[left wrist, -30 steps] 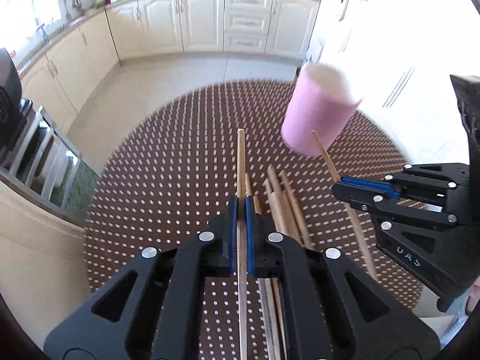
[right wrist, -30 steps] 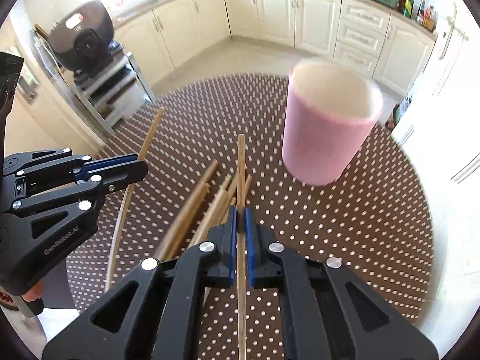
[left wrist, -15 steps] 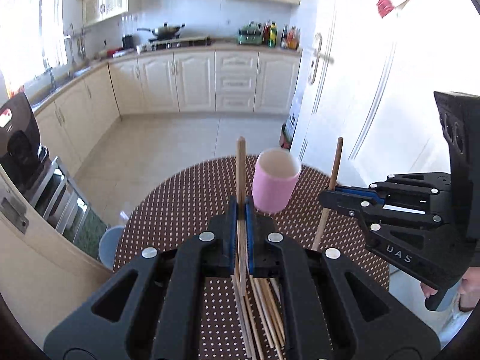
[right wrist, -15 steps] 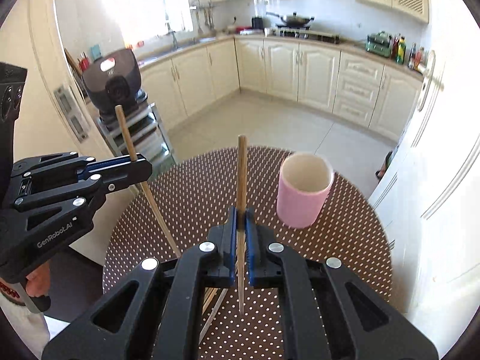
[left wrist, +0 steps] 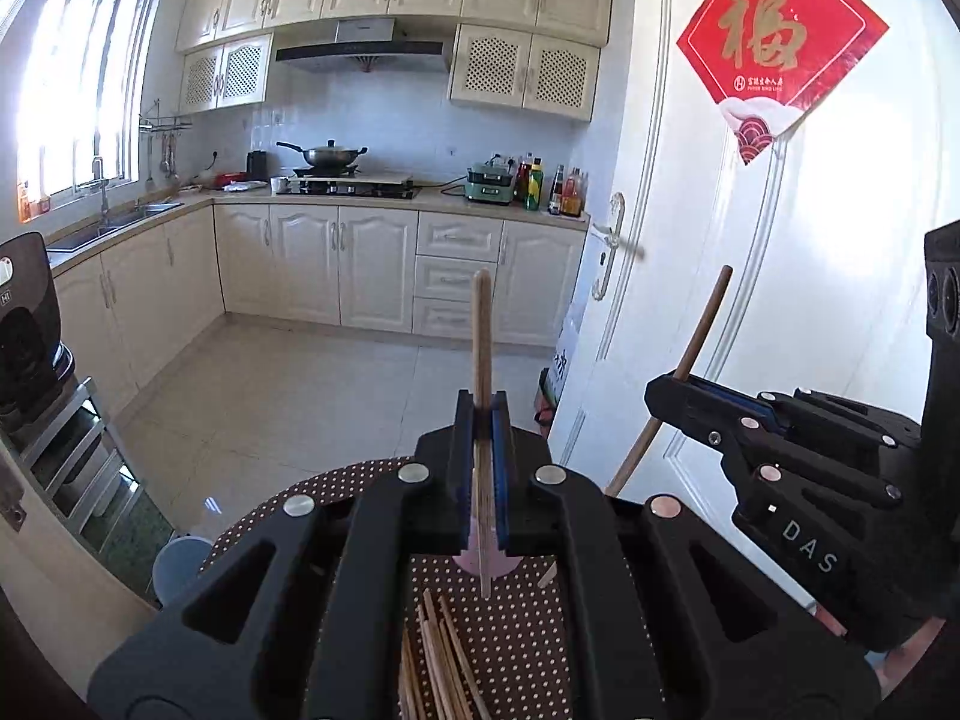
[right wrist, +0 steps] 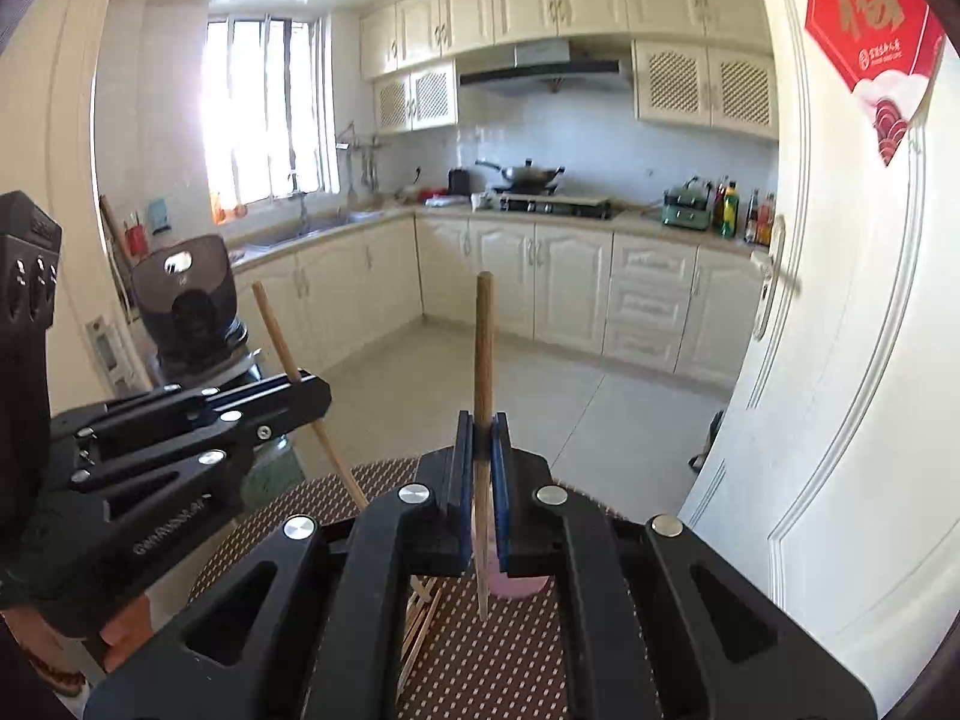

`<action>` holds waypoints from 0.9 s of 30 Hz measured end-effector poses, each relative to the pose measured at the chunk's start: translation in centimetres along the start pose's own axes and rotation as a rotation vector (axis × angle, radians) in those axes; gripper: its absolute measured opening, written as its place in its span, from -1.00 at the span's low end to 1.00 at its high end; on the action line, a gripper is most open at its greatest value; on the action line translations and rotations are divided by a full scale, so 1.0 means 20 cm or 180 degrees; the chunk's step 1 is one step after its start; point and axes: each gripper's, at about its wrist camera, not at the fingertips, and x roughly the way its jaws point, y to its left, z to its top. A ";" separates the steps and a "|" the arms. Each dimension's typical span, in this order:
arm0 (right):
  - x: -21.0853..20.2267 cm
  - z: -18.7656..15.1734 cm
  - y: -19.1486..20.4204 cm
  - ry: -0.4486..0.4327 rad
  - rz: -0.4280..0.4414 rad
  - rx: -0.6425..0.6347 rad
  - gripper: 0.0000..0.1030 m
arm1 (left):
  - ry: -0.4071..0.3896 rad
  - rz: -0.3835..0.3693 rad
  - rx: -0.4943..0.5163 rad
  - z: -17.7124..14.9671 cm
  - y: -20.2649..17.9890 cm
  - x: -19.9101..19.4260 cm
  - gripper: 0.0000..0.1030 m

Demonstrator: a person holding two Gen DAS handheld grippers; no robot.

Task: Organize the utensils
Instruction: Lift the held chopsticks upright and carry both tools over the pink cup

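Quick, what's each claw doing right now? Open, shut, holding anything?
Left claw: shut on one wooden chopstick.
Right claw: shut on another wooden chopstick.

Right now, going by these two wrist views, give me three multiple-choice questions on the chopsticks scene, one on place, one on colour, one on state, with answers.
1. Where do the loose chopsticks lie?
A. on the dotted tablecloth
B. on the kitchen floor
C. inside the cup

2. What colour is the cup seen behind the tools?
A. green
B. pink
C. black

3. What state is the left tool in?
A. wide open and empty
B. shut on a spoon
C. shut on a chopstick

Answers:
1. A, the bundle rests on the brown white-dotted cloth below the left tool.
2. B, a pink base shows under the right tool.
3. C, its blue pads pinch one upright wooden chopstick.
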 end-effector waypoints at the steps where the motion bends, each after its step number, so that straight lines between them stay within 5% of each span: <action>1: 0.01 0.01 -0.01 -0.0045 -0.0019 -0.0002 -0.92 | -0.0036 -0.0026 -0.0045 0.00 0.01 0.02 -0.90; 11: 0.07 0.04 -0.13 -0.0328 -0.0101 0.0044 -0.92 | -0.0500 0.0002 -0.0209 0.07 0.00 0.16 -0.89; 27: 0.14 -0.05 -0.14 -0.0300 -0.0081 0.0072 -0.92 | 0.0041 0.0055 -0.0149 -0.15 -0.01 0.43 -0.88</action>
